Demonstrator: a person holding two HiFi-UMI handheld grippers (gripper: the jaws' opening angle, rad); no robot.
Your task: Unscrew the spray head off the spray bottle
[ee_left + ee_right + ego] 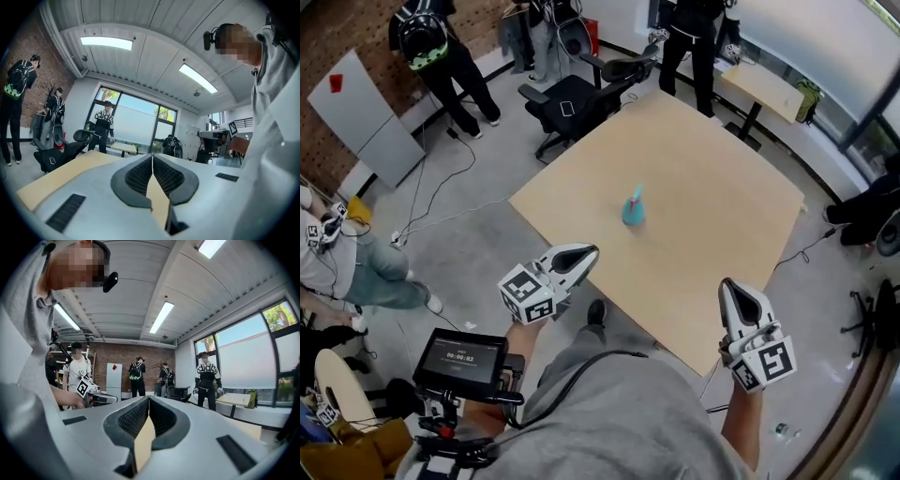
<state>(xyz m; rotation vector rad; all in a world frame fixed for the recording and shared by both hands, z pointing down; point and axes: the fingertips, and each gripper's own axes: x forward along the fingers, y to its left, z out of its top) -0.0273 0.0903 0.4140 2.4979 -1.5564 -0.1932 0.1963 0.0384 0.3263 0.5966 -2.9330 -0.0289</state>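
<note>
I stand at the near corner of a big wooden table (712,225), which fills the middle of the head view. Around it is a grey floor (478,244). A black chair (581,98) stands at the far corner of the table, and several people (450,56) stand beyond it near the walls.

My left claw (591,252) is over the near left edge of the table, tilted, with its tip toward the middle of the table. Its two jaws are pressed together and hold nothing. In the left gripper view the ribbed pads (137,176) meet in one line.

My right claw (730,286) is at the near right edge, with its tip pointing away from me. Its jaws are also closed together and empty.

The bottle (634,206) is small and teal. It stands upright near the middle of the table, well apart from both claws. Its top is too small for me to see clearly.
</note>
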